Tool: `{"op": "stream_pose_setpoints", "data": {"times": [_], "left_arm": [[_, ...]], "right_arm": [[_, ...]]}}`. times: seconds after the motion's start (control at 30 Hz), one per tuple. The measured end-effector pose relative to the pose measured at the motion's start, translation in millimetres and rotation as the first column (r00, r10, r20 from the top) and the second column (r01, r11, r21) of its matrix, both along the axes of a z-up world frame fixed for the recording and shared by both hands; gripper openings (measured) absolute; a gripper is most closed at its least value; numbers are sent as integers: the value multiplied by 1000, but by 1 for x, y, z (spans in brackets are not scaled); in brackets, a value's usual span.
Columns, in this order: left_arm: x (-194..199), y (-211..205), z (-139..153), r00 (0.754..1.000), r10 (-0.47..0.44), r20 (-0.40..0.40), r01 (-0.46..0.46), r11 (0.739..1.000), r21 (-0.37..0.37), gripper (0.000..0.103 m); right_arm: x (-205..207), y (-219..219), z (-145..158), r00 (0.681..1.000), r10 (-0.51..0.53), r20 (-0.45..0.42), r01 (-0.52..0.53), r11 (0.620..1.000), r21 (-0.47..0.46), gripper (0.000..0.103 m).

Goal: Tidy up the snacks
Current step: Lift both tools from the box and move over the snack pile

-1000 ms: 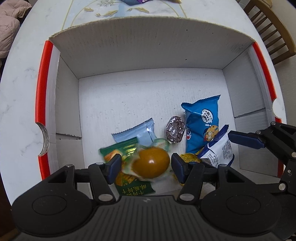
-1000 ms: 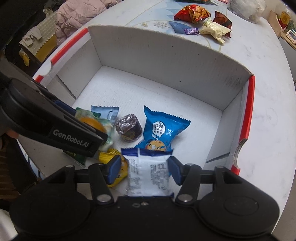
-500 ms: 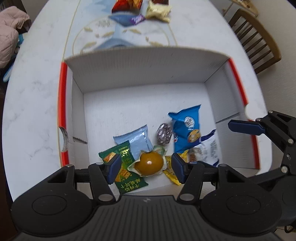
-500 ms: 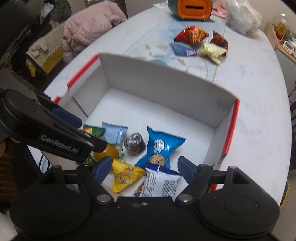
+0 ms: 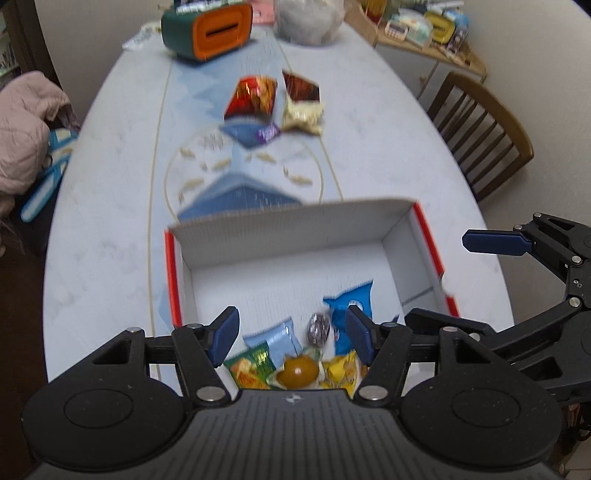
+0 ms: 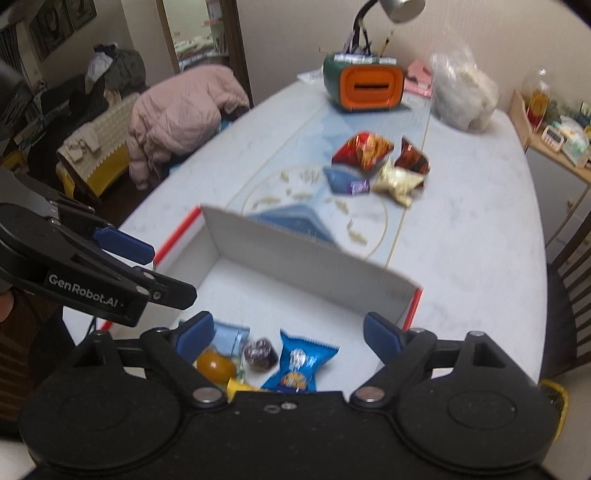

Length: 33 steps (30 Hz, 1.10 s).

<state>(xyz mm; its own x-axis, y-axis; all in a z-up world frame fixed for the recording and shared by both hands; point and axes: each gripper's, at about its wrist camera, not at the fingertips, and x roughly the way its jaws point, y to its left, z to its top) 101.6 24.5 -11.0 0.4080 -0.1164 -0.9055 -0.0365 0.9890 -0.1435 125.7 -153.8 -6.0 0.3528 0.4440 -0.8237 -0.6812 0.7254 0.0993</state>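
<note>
Domestic dining room, oval marble-look table (image 5: 110,229) at frame centre, wooden slat-back chair (image 5: 480,136) at right, pink padded jacket (image 6: 181,110) over seating at upper left, desk lamp (image 6: 399,11) at top, cluttered side shelf (image 6: 554,136) at right edge.

A white marble-look table (image 5: 110,229) with a blue centre pattern carried a red-edged cardboard box (image 5: 295,229) just ahead of both tongs. Well beyond it lay a red snack bag (image 5: 253,96), a dark red packet (image 5: 301,86), a pale gold packet (image 5: 303,117) and a blue packet (image 5: 242,133); farthest stood an orange-and-green container (image 5: 208,29) beside a clear plastic bag (image 5: 310,18).
</note>
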Motion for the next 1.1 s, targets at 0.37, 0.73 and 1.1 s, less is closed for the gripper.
{"op": "stream_pose_setpoints", "data": {"times": [0.37, 0.73, 1.1], "left_arm": [[20, 13, 47, 991, 25, 130, -32, 998, 50, 68], [70, 39, 91, 964, 78, 255, -101, 992, 79, 76], [150, 50, 87, 961, 95, 258, -126, 986, 105, 77]], "right_arm": [[29, -2, 35, 997, -28, 78, 22, 997, 76, 96], [84, 2, 65, 989, -81, 121, 67, 991, 119, 103], [164, 12, 54, 985, -148, 87, 137, 984, 112, 103]]}}
